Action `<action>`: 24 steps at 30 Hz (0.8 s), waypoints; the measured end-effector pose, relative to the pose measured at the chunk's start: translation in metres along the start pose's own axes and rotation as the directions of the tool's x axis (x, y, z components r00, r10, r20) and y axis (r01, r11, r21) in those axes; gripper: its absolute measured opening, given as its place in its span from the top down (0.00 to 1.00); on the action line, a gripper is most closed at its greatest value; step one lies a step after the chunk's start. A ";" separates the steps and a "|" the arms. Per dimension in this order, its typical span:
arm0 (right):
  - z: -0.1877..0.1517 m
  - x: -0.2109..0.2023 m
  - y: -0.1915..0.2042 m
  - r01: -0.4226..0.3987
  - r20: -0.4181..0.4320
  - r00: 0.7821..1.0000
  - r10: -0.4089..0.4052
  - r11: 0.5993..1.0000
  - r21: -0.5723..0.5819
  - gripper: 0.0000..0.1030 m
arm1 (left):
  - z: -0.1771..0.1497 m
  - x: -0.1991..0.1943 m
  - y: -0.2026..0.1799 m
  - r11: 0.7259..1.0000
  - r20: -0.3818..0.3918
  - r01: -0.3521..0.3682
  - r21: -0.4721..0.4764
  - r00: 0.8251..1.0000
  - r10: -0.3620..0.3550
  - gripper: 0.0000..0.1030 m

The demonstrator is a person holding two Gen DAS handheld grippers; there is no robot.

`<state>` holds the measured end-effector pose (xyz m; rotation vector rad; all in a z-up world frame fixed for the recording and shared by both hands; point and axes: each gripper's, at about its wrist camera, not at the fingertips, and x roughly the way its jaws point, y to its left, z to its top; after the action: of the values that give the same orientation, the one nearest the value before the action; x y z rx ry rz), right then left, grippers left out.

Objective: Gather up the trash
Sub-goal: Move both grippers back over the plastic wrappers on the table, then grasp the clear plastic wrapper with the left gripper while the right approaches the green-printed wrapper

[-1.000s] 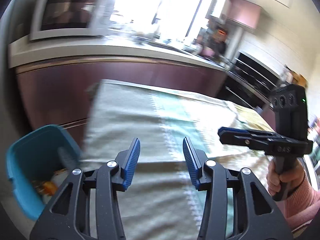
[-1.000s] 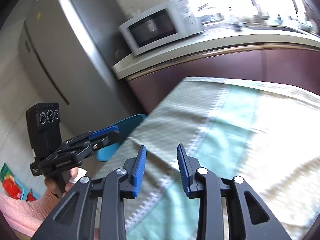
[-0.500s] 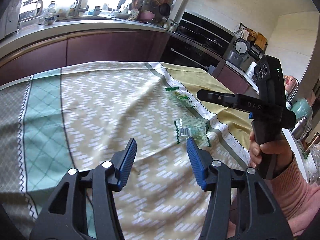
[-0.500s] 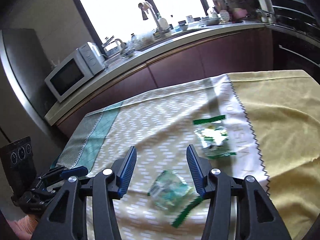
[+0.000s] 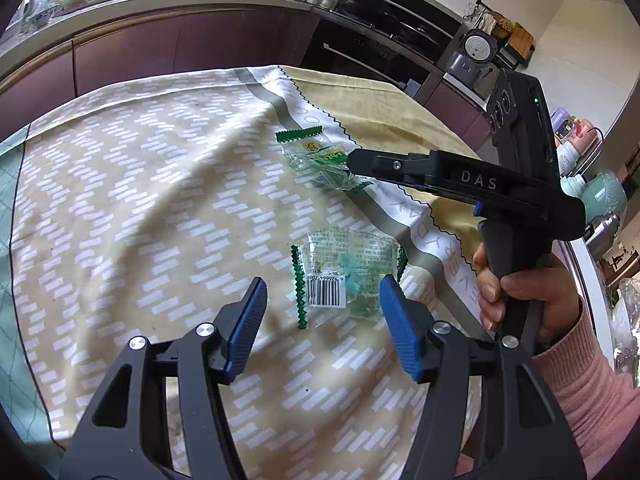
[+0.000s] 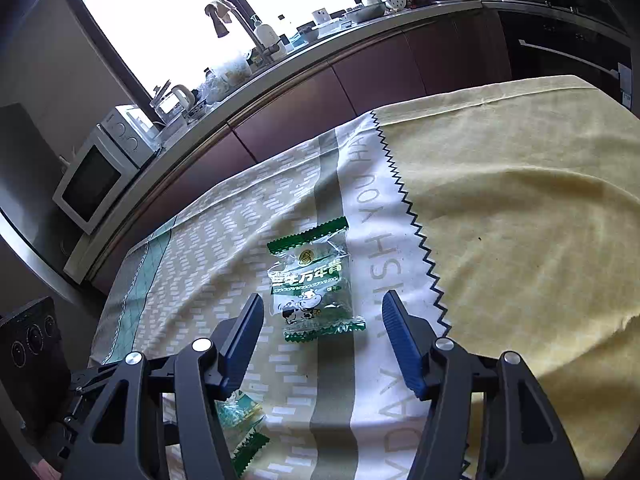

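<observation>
wrappers now fill both wrist views where a second ago there was only bare cloth, a kitchen counter and a blue bin at the table's end. both grippers have swung away from that bin and down toward the patterned beige and yellow tablecloth (image 5: 152,184), so i judge the reach for the trash has begun and nothing is picked up yet.

the left gripper (image 5: 320,312) has its jaws opening, with nothing pressed between them; the crumpled clear plastic wrapper with a barcode and green zigzag edge (image 5: 344,268) lies on the tablecloth just ahead of its blue pads. the right gripper (image 6: 320,328) is opening too, empty, framing the clear green-printed snack wrapper with a cartoon cow (image 6: 310,284), which lies flat on the tablecloth beside its white lettered stripe.

in the left view the right gripper's black body covers part of the cow wrapper. in the right view the barcode wrapper is mostly hidden under the gripper frame. the bin is out of sight in both views now.
</observation>
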<state>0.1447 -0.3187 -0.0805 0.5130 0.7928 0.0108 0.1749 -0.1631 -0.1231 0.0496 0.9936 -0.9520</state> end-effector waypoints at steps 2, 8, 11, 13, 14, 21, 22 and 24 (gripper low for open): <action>0.001 0.006 0.002 -0.004 -0.013 1.000 0.004 1.000 -0.008 0.42 | 0.003 0.007 -0.002 1.000 -0.017 0.007 0.004 1.000 -0.007 0.42; 0.002 0.012 0.007 -0.002 -0.025 1.000 0.001 0.999 -0.042 0.52 | 0.004 0.014 -0.008 1.000 -0.019 0.005 0.021 1.000 -0.005 0.53; 0.000 0.012 0.007 0.006 -0.025 1.000 -0.008 0.999 -0.052 0.56 | 0.002 0.012 -0.008 1.000 -0.012 -0.012 0.019 1.000 0.012 0.63; -0.001 0.011 0.005 0.002 -0.024 1.000 -0.003 0.999 -0.050 0.60 | 0.001 0.009 -0.005 1.000 -0.003 -0.009 0.000 1.000 0.009 0.73; -0.002 0.011 0.005 0.000 -0.020 1.000 -0.001 0.999 -0.049 0.60 | 0.000 0.006 -0.004 1.000 0.005 -0.013 -0.002 1.000 0.013 0.76; -0.006 0.004 0.005 -0.030 0.006 1.000 0.030 0.999 -0.042 0.61 | -0.007 -0.012 -0.008 1.000 0.052 -0.014 0.000 0.999 0.014 0.90; -0.007 0.001 0.006 -0.036 0.013 0.999 0.036 0.999 -0.040 0.61 | -0.008 -0.015 -0.009 1.000 0.058 -0.011 0.002 0.998 0.011 0.91; -0.008 -0.004 0.008 -0.051 0.023 0.998 0.052 0.998 -0.040 0.61 | -0.010 -0.023 -0.011 1.000 0.073 -0.006 0.007 0.997 0.005 0.91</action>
<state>0.1381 -0.3092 -0.0792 0.4959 0.7546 0.0680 0.1554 -0.1500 -0.1080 0.0239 0.9224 -0.9464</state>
